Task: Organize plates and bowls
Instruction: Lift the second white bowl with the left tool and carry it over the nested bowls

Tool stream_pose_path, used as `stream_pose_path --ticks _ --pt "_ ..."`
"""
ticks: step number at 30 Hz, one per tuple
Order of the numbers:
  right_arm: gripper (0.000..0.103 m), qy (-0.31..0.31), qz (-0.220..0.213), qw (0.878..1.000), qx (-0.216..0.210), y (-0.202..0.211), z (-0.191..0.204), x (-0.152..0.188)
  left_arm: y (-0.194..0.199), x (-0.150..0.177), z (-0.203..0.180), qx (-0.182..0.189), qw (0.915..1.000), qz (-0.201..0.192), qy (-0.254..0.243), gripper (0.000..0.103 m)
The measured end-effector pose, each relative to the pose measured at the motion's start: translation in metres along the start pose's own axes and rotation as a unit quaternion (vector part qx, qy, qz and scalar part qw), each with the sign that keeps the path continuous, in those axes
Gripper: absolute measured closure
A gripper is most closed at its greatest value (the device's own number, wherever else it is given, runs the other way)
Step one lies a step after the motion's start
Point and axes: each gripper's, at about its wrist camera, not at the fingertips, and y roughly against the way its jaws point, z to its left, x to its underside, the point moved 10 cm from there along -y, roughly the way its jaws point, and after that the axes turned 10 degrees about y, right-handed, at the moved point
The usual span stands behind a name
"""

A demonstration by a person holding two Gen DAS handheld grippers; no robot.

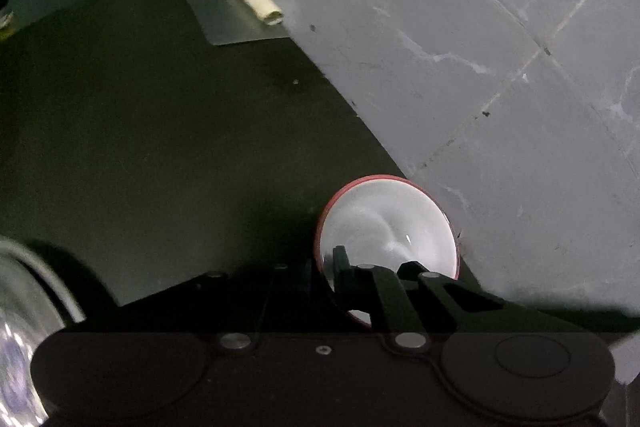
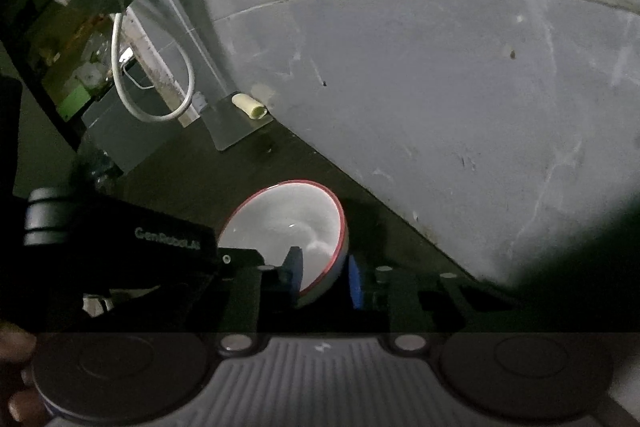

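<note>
Black fingers of my left tool (image 1: 370,277) pinch the bowl (image 1: 386,223) at the desk (image 1: 160,147) edge. Right view: my right tool (image 2: 326,277) grips its rim too. Lifting it level comes next.

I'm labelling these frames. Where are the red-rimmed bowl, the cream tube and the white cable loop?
red-rimmed bowl (image 2: 280,223): right wrist view, white inside.
cream tube (image 1: 256,1): left wrist view, mid-length.
white cable loop (image 2: 160,117): right wrist view, bottom bend.

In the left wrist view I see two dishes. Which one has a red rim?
The white bowl beside the grey wall, right of centre. The other dish, at the lower left border, looks shiny and shows no red.
</note>
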Motion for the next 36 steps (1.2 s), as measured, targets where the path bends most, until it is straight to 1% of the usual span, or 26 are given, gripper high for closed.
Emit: stream_pose_path --ticks 5,11,16,18,20,23,30,36 --pt "0.086 0.014 -0.004 1.000 -0.007 0.013 0.004 0.008 0.014 0.016 0.006 0.005 0.9993 -0.029 0.021 0.096" --pt "0.086 0.030 -0.031 0.998 -0.036 0.039 0.015 0.011 0.046 0.026 0.010 0.011 0.9969 -0.075 0.023 0.096" --pt "0.086 0.045 -0.066 0.994 -0.076 0.068 0.026 0.005 0.083 0.034 0.013 0.026 0.9925 -0.117 0.027 0.096" --pt "0.086 0.059 -0.081 0.991 -0.089 0.082 0.032 0.002 0.102 0.037 0.013 0.037 0.9891 -0.140 0.026 0.096" --pt "0.086 0.077 -0.100 0.987 -0.100 0.097 0.041 -0.004 0.123 0.041 0.012 0.049 0.9838 -0.171 0.022 0.096" --pt "0.086 0.107 -0.125 0.980 -0.113 0.121 0.056 -0.011 0.148 0.048 0.015 0.057 0.9777 -0.201 0.025 0.096" --pt "0.087 0.165 -0.153 0.963 -0.146 0.165 0.092 -0.019 0.195 0.063 0.025 0.051 0.9688 -0.240 0.032 0.095" --pt "0.087 0.208 -0.159 0.951 -0.166 0.190 0.125 -0.010 0.230 0.082 0.043 0.045 0.9648 -0.257 0.035 0.095"
